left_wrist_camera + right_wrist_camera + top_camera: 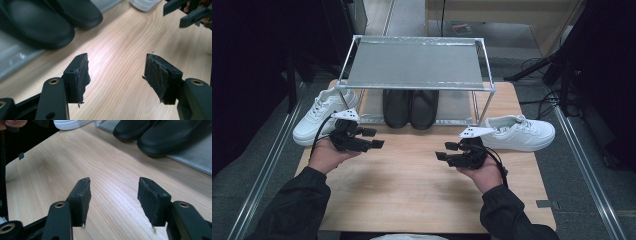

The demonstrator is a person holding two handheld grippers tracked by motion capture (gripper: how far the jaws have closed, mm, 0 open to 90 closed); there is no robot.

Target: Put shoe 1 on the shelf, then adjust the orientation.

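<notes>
Shoes half racked, nothing in the grippers yet.

Big wooden table (412,185) fills mid-frame; the two-tier silver metal shoe rack (414,65) sits top centre, top shelf bare, with a pair of black leather shoes (410,107) on the bottom tier. One white lace-up sneaker (323,115) lies at left and another white sneaker (519,132) at right, both off the rack, so I'd guess those are left to do. Left gripper (116,76) and right gripper (113,195) hover low centre, jaws spread, empty.
</notes>
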